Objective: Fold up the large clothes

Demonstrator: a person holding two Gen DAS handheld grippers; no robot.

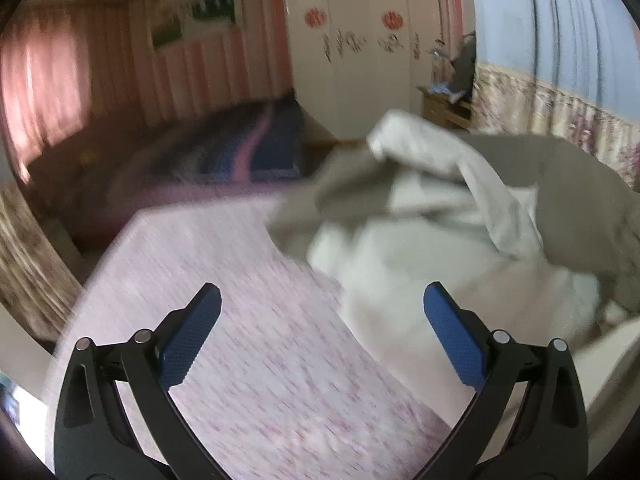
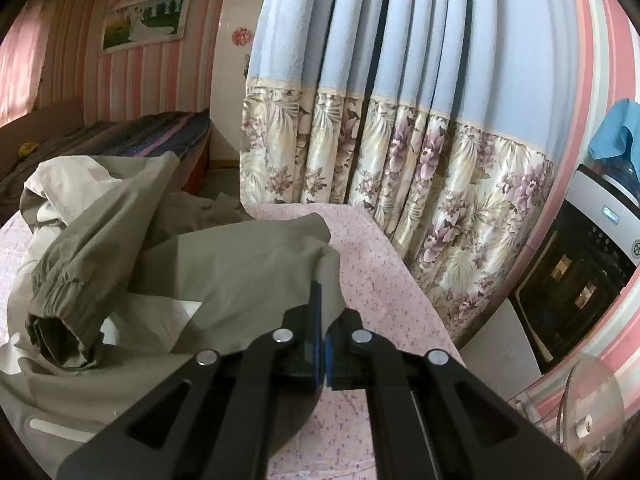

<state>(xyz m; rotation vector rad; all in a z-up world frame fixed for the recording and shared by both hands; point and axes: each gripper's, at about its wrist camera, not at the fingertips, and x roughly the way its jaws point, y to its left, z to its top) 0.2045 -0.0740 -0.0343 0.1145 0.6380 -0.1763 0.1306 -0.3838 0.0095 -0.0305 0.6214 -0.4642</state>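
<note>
I judge folding barely begun: the jacket (image 2: 224,264) lies crumpled on the surface (image 2: 384,280), my right gripper (image 2: 322,332) has its jaws clamped on its hem, and my left gripper (image 1: 322,336) has its jaws apart and empty.

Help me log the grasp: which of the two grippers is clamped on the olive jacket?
The right gripper: its jaws are shut on the olive jacket. The left gripper is wide open over the pink sheet, holding nothing.

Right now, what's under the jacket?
The olive jacket lies crumpled on a pink patterned sheet, bare to its right. Its white lining shows in places. Anything beneath the heap is covered. The right gripper is shut on its edge.
</note>
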